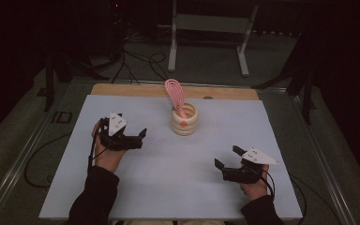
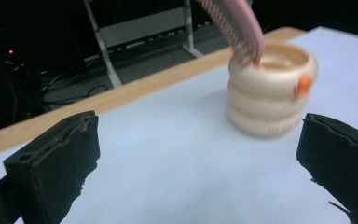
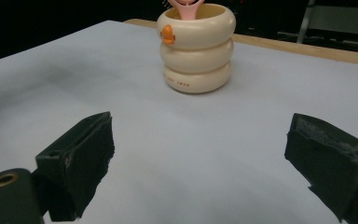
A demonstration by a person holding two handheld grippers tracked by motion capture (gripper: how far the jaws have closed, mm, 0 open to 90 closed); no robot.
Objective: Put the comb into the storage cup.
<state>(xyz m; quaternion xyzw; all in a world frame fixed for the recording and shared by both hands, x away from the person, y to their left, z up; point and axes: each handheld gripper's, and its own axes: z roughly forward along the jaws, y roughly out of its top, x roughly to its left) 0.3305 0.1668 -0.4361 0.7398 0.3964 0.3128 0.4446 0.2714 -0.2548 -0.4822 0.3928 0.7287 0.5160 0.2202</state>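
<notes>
Comb [image 1: 174, 92] stands in ringed cream cup [image 1: 184, 120], ahead between both tongs. Left tongs [image 1: 142, 137] level, released, empty. Right tongs [image 1: 226, 157] level, released, empty. Cup lettering unreadable.

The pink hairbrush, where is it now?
In the high view the pink hairbrush stands in the cream ribbed cup near the table's far edge, between the two claws and touching neither.

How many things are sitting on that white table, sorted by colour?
Cream: 1, the ringed holder.
Pink: 1, the comb standing in the holder.
Black: 2, the left tool and the right tool, both open and holding nothing.
Total: 4.
</notes>
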